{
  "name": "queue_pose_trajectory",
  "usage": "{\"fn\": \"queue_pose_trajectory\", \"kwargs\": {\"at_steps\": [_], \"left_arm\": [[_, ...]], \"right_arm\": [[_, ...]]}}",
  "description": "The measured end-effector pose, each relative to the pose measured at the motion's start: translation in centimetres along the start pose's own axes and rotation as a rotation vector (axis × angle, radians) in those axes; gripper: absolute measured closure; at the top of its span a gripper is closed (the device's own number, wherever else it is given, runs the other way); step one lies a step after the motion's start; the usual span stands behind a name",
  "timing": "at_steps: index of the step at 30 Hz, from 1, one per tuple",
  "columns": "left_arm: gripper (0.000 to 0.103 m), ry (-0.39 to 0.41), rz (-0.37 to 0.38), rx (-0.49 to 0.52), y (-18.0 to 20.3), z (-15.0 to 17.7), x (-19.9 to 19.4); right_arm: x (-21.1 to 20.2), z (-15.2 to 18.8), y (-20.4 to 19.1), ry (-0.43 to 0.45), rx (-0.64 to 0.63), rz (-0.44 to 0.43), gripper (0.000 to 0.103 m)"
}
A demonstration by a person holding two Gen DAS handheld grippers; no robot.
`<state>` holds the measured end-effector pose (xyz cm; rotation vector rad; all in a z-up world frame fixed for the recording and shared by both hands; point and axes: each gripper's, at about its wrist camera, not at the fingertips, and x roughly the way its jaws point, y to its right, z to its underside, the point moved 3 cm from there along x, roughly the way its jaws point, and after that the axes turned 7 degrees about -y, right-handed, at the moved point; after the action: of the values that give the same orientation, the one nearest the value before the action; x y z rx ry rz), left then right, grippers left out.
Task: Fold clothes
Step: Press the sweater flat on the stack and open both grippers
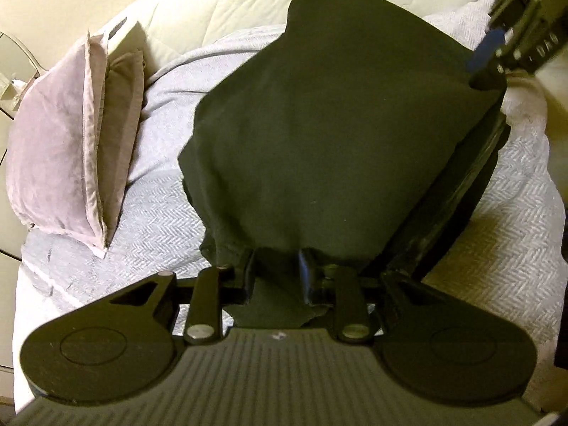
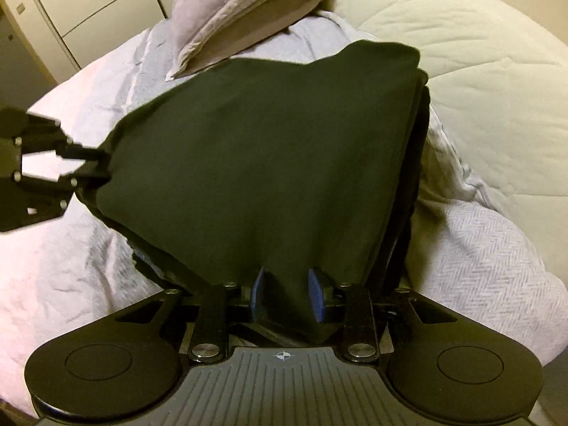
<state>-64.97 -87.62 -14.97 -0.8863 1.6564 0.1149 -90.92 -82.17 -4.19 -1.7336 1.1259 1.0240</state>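
- The dark green cloth garment (image 1: 330,135), folded over on itself, is held up above the pale grey herringbone bedspread (image 1: 152,220).
- The left gripper (image 1: 277,277) pinches one corner of the garment between its fingers.
- The right gripper (image 2: 287,294) clamps the other corner between its blue-padded fingers (image 2: 315,298).
- Two dusty-pink velvet pillows (image 1: 64,156) lean beside a cream quilted duvet (image 2: 479,42).
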Motion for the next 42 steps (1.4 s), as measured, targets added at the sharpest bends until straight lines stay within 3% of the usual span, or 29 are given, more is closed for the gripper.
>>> {"fn": "queue_pose_trajectory", "kwargs": {"at_steps": [6, 10, 16, 19, 21, 24, 26, 31, 34, 38, 42], "left_arm": [[0.08, 0.018, -0.027, -0.032, -0.8, -1.6, -1.4], [0.08, -0.021, -0.011, -0.053, -0.8, -2.2, 0.2], [0.08, -0.037, -0.059, 0.023, 0.7, -1.9, 0.7], [0.079, -0.064, -0.031, -0.035, -0.1, -1.9, 0.6], [0.078, -0.054, -0.027, -0.08, -0.5, -1.8, -0.1], [0.078, -0.019, -0.025, -0.151, -0.9, -1.2, -1.6], [0.078, -0.041, 0.0, -0.192, -1.0, -0.6, -1.2], [0.078, -0.07, 0.025, -0.227, -0.5, 0.2, 0.1], [0.077, -0.061, 0.007, -0.233, -0.4, 0.3, -0.8], [0.071, -0.072, -0.016, -0.267, 0.1, 0.6, -1.4], [0.064, -0.08, -0.042, -0.299, 0.3, 0.9, -2.5]], "right_arm": [[-2.2, -4.6, 0.8, 0.121, -0.029, 0.014, 0.072], [-0.7, -8.7, 2.1, 0.173, -0.059, 0.055, 0.071], [4.9, -12.4, 6.4, 0.091, -0.014, 0.032, 0.071], [4.3, -12.8, 6.3, 0.103, -0.007, 0.038, 0.071], [2.8, -12.0, 5.4, 0.133, -0.018, 0.045, 0.071], [0.5, -9.4, 4.2, 0.175, 0.008, 0.0, 0.071], [-0.1, -7.2, 3.1, 0.165, 0.051, -0.051, 0.07], [2.2, -2.3, 1.3, 0.031, 0.068, -0.095, 0.065], [0.7, -1.7, 1.2, 0.052, 0.086, -0.091, 0.063], [0.6, -0.5, 1.6, 0.05, 0.077, -0.079, 0.051], [-0.3, 0.4, 1.5, 0.06, 0.103, -0.067, 0.05]]}}
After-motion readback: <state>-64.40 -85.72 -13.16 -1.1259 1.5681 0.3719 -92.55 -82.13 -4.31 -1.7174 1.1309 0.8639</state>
